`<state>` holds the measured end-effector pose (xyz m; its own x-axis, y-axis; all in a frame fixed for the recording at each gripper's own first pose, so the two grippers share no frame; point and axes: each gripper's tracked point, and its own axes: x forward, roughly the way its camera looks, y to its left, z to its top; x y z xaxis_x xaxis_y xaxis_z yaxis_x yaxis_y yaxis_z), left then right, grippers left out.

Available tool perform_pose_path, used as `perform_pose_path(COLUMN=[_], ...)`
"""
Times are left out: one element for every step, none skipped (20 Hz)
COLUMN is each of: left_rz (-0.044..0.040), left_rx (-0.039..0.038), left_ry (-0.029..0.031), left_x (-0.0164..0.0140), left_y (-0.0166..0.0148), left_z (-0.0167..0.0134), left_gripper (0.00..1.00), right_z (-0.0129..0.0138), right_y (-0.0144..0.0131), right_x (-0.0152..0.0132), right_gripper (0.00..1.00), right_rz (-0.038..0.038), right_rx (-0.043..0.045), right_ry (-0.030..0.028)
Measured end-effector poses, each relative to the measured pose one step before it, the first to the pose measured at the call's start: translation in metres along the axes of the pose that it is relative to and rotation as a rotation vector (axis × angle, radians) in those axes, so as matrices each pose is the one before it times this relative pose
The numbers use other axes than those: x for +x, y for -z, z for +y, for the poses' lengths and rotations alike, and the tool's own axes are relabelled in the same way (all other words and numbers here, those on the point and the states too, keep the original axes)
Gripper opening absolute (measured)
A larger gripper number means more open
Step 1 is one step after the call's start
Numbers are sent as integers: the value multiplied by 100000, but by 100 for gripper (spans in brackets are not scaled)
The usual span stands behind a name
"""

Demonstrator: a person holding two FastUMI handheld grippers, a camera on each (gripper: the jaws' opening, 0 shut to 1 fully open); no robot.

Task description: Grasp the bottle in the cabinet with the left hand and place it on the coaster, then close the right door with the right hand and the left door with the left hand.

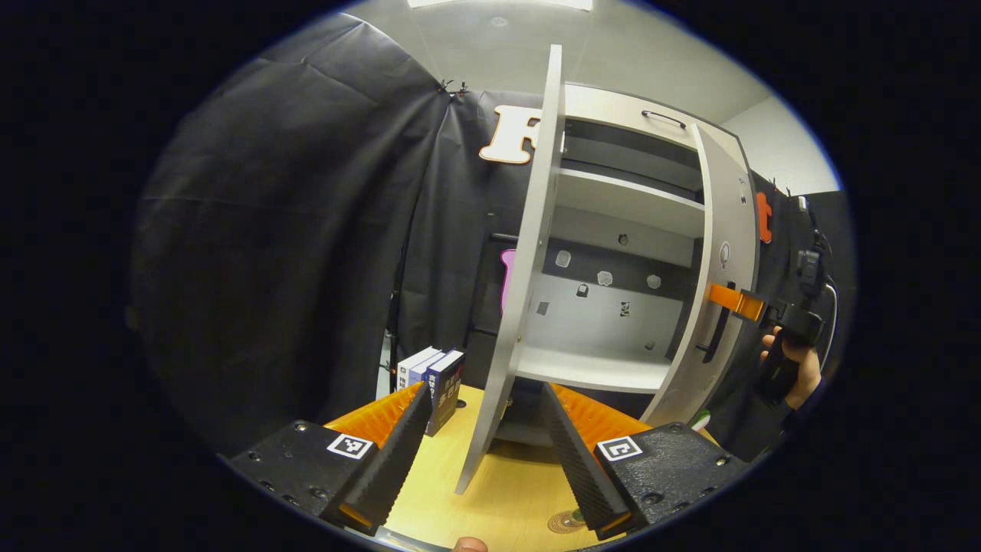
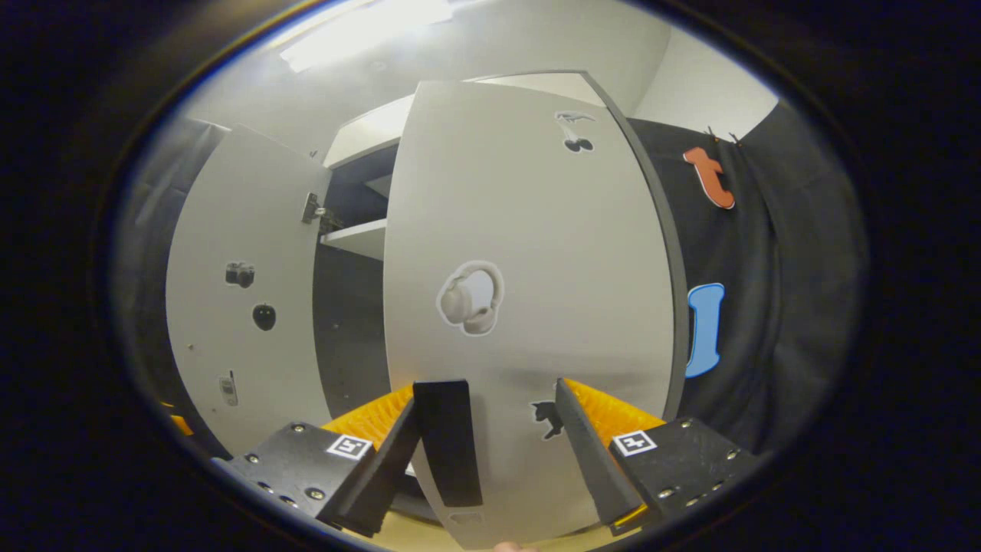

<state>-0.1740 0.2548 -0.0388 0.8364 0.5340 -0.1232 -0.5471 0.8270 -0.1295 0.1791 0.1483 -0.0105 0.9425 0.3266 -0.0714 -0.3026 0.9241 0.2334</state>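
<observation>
The white cabinet [image 1: 613, 368] stands on the wooden table with both doors ajar and its lower shelf bare. In the left gripper view the left door [image 1: 529, 253] is edge-on, and its lower edge lies between the fingers of my open left gripper [image 1: 484, 392]. A round coaster [image 1: 565, 521] lies on the table, partly behind one finger. The right door [image 2: 529, 253] is close in front of my open right gripper [image 2: 487, 395], with its black handle [image 2: 448, 441] between the fingers. Farther off, the right gripper [image 1: 755, 307] touches that door [image 1: 724, 268] by the handle. The bottle cannot be made out.
Some books [image 1: 433, 383] stand upright on the table [image 1: 498, 491] left of the cabinet. A small white and green thing [image 1: 701, 419] peeks out by the right door's lower edge. A hand [image 1: 801, 368] holds the right gripper. The left door's inner face [image 2: 230, 307] carries stickers.
</observation>
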Motion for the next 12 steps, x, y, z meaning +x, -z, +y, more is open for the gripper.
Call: perform_pose_path(left_rz=[-170,-150,-241,-117,-199,-92,27,-116,-49,12,73,-174], left_rx=[153,203,160,-3,-123,-256,-224,-153,-12,117,236,233], left_ry=[-282,-324,-472,-471,-527,-501,-384,-448,-198,-229,-102,-259], left_x=[203,78,78,66,83,144,127,105,156,108,135,167], left_y=[-93,28,-168,-58,-4,-87,23,-132,-15,-83,1,-118], left_z=[216,267,191,257,255,207,217,240,110,163,216,194], left_gripper=[91,91,91,91,91,91,91,91,91,91,91,91], right_z=[205,179,125,74,-7,124,188,160,54,32,89,246], right_y=[332,313,343,237,323,-147,50,90,8,12,-29,16], right_x=[668,525,451,509,209,142,351,192,280,300,343,251], right_gripper=[98,98,98,98,98,97,96,98,98,98,96,96], right_rz=[1260,1501,1343,1143,606,-1125,-365,-411,-720,-434,-355,-153], right_rx=[1769,2260,2430,2117,1277,-1406,-1630,-891,-822,-766,-1025,-1125], right_ry=[-370,-628,-527,-244,432,1314,1312,1138,1215,1059,912,798])
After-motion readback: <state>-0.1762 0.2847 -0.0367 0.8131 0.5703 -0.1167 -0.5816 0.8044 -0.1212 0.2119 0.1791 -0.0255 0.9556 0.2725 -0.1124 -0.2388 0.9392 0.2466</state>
